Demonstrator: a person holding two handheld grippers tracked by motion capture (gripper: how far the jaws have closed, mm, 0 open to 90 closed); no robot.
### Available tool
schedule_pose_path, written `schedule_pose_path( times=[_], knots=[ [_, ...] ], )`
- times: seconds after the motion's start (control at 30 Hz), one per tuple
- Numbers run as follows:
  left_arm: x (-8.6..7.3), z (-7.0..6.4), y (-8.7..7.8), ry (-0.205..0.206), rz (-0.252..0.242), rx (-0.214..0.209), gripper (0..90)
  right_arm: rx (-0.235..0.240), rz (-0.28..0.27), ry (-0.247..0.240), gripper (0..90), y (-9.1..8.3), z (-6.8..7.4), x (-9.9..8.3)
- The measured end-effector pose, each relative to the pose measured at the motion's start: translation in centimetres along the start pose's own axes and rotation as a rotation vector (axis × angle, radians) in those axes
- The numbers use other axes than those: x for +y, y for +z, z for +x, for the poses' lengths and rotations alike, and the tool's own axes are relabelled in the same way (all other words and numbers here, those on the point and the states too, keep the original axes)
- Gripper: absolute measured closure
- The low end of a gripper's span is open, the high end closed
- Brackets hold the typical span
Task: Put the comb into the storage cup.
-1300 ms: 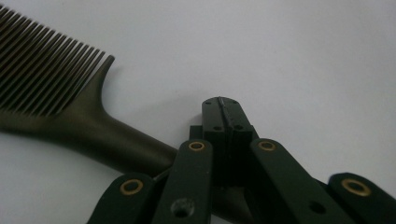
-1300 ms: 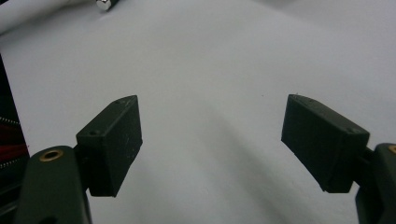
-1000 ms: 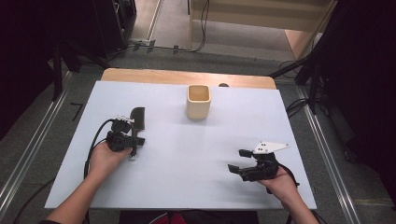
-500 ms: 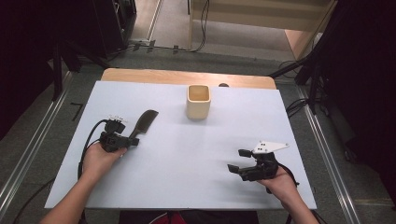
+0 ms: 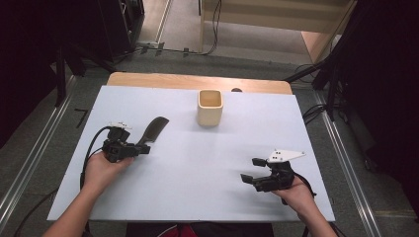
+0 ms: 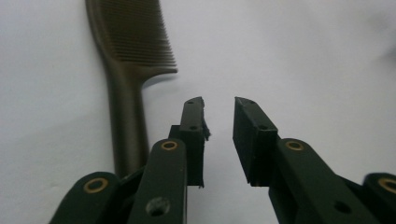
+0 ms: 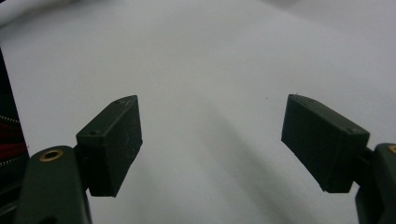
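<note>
High view first, left side of the white table [image 5: 197, 163]: the left gripper [image 5: 143, 148] sits low on the sheet, and the dark comb [image 5: 153, 131] now lies flat just ahead of it, head pointing far and right towards the middle. A second ago that comb stood up in the left gripper's grasp; half a second ago it was tilting over; now it is down and free. Left gripper view backs that up: the jaws stand a little apart with bare table between them, and the comb [image 6: 128, 70] lies alongside the left gripper [image 6: 218, 100], its handle running past the outer side of one jaw, teeth facing inward. Whether the handle touches the jaw's linkage I cannot tell.

Moving right, the cream cup [image 5: 210, 107] stands upright at the far middle, well apart from the comb and from both hands.

On to the near right: the right gripper [image 5: 251, 170] rests in the same spot as before, jaws spread wide, pinching nothing. Right gripper view shows the same, with the right gripper [image 7: 211, 140] gaping over plain white surface.

My read: the comb has just been set down, so the release looks done, and the cup remains untouched.
</note>
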State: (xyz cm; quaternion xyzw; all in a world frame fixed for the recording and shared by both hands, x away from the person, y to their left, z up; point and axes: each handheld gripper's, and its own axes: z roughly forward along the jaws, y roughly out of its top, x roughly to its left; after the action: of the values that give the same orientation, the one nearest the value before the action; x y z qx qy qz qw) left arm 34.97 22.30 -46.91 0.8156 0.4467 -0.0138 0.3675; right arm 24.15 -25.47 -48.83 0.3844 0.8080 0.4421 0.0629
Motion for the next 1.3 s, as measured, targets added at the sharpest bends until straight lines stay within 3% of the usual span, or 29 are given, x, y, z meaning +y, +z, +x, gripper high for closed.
schedule_pose_path(
  times=[0.17, 0.3, 0.5, 0.63, 1.03, 1.3],
  knots=[
    [-0.3, -1.1, -1.3, 0.034, -0.076, -0.037, 63.9, -0.003, 0.003, 0.002, 18.5, 0.0, 0.0, 0.0],
    [-0.8, -1.9, -1.9, 0.055, -0.099, -0.058, 55.8, -0.005, 0.005, 0.0, 18.5, 0.0, 0.0, -0.1],
    [-1.5, -2.6, -2.4, 0.054, -0.134, -0.112, 49.7, -0.009, 0.008, 0.003, 18.5, -0.1, 0.0, -0.2],
    [-2.0, -3.1, -2.6, 0.089, -0.157, -0.107, 42.7, -0.01, 0.01, 0.005, 18.5, -0.2, 0.0, -0.2],
    [-3.6, -4.0, -2.6, 0.164, -0.167, -0.132, 32.0, -0.019, 0.009, 0.016, 18.5, -0.5, 0.0, -0.5],
    [-3.9, -4.3, -2.6, 0.178, -0.153, -0.137, 27.9, -0.021, 0.01, 0.02, 18.5, -0.6, 0.0, -0.7]
  ],
)
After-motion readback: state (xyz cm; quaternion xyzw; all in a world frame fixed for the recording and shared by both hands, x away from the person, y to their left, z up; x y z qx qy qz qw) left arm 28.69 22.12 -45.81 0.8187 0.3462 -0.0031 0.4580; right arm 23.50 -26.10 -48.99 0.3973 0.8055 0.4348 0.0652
